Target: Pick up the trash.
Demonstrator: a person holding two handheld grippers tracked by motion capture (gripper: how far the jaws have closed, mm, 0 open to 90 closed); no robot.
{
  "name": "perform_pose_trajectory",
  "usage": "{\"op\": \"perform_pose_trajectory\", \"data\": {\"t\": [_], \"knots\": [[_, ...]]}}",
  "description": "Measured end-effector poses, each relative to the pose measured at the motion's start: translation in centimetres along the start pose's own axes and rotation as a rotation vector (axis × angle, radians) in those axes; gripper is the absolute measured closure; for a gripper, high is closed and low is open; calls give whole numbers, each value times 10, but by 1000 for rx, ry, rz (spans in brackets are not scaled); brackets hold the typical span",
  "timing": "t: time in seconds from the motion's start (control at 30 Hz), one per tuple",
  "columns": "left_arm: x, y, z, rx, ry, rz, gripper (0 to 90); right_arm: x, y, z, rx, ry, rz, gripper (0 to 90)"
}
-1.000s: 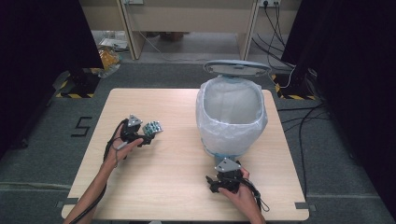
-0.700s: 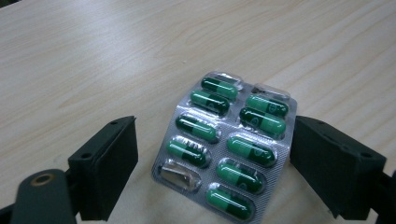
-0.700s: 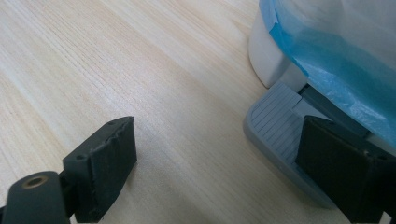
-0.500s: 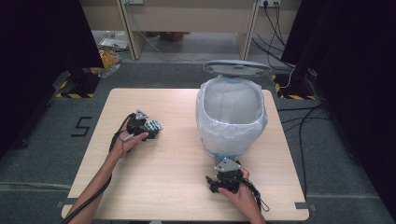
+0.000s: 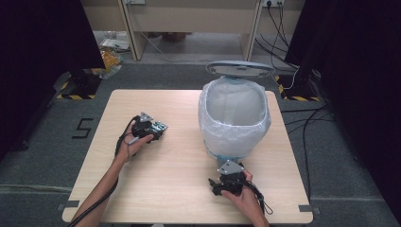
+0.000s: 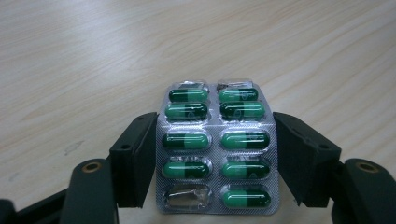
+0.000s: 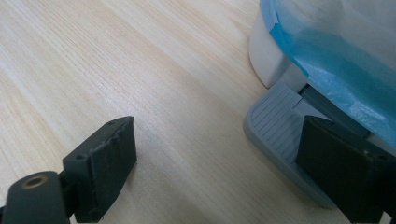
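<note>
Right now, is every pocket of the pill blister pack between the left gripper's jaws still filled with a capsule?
No: in the left gripper view the blister pack has an empty, crushed pocket at its near left corner.

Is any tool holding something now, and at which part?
The left tool grips the pill pack by its two long edges.

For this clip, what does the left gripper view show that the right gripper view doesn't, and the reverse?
Left gripper view: a blister pack of green capsules between the left gripper's fingers, one near pocket empty and crushed. Right gripper view: the bin's grey foot pedal, its white base and the blue-tinted liner bag, with the right gripper open and holding nothing. Both: the light wooden tabletop and a pair of black fingers.
</note>
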State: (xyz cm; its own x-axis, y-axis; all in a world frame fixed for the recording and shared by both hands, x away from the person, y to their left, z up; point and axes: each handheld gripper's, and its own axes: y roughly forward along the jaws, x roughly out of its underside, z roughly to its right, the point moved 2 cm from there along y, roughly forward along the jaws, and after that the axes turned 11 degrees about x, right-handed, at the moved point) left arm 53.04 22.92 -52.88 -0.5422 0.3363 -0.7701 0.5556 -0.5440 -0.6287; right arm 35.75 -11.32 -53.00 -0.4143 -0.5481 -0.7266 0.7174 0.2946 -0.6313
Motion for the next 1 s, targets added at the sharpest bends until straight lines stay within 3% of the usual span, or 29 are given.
{"op": "perform_pose_trajectory", "data": {"t": [0.13,0.33,0.53,1.0], "knots": [[0,-10,13,30,-36,46,339,0,0,0,0,0,0,122],[4,-19,29,60,-50,71,339,0,0,0,0,0,0,122],[6,-27,38,69,-74,101,339,0,0,0,0,1,1,122],[0,-42,55,84,-63,135,339,0,0,0,-1,0,2,122]]}}
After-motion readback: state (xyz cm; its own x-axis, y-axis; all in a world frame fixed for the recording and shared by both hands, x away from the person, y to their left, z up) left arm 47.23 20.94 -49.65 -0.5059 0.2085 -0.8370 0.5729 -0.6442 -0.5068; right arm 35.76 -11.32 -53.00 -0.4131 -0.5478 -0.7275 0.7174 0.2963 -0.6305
